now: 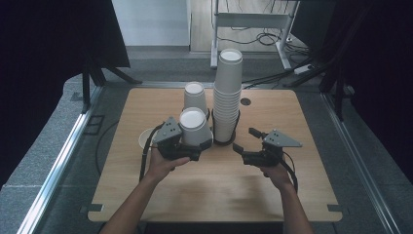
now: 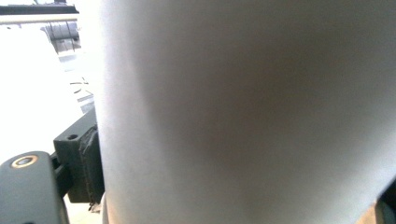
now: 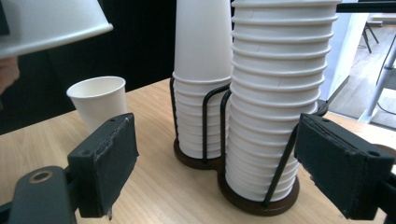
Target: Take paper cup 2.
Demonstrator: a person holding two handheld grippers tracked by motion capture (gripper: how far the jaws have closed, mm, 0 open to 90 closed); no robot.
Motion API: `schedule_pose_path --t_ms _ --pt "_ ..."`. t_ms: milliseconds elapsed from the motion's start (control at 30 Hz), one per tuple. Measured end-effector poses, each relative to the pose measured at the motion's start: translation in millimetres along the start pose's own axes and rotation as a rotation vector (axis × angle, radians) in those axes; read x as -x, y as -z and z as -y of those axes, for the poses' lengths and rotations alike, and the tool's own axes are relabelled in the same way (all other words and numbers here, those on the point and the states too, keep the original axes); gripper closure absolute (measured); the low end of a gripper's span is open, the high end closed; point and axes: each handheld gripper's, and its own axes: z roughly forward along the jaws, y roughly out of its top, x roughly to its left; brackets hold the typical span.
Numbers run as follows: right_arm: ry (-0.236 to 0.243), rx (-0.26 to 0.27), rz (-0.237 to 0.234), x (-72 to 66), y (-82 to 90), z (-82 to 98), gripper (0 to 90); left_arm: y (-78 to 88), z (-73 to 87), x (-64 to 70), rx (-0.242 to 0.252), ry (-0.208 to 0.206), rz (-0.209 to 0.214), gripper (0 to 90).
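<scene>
1 cup [image 1: 193,127] clamped in your left gripper [image 1: 187,148] — set it down; right gripper [image 1: 247,146] jaws apart, facing tall stack [image 1: 227,97].

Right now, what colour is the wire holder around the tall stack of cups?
Black wire holder on a dark brown round base, seen best in the right gripper view.

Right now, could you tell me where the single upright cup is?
The upright cup stands on the table's left side in the high view, just left of the left gripper.

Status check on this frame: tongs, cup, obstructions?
Left tongs shut on inverted paper cup. Right tongs open, empty, facing tall cup stack. Upright single cup beside the racks; nothing blocking.
</scene>
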Motion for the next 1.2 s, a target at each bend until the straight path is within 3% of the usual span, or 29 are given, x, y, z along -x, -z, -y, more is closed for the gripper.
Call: schedule_pose_path --t_ms 300,667,967,1200 --pt "-0.009 -0.007 -0.008 -7.2 2.5 14.5 14.1 -5.0 24.9 4.7 -0.053 0.000 -0.005 12.1" --pt "-0.013 -0.022 -0.015 -12.1 6.1 21.2 14.5 -11.8 41.2 11.9 -0.100 -0.016 0.000 12.1" --pt "-0.018 -0.024 -0.008 -16.2 12.2 26.9 14.6 -17.5 54.0 14.9 -0.153 -0.052 -0.026 12.1" --pt "-0.018 -0.028 -0.027 -23.4 12.9 28.9 14.5 -30.4 66.8 18.7 -0.238 -0.099 -0.049 12.1"
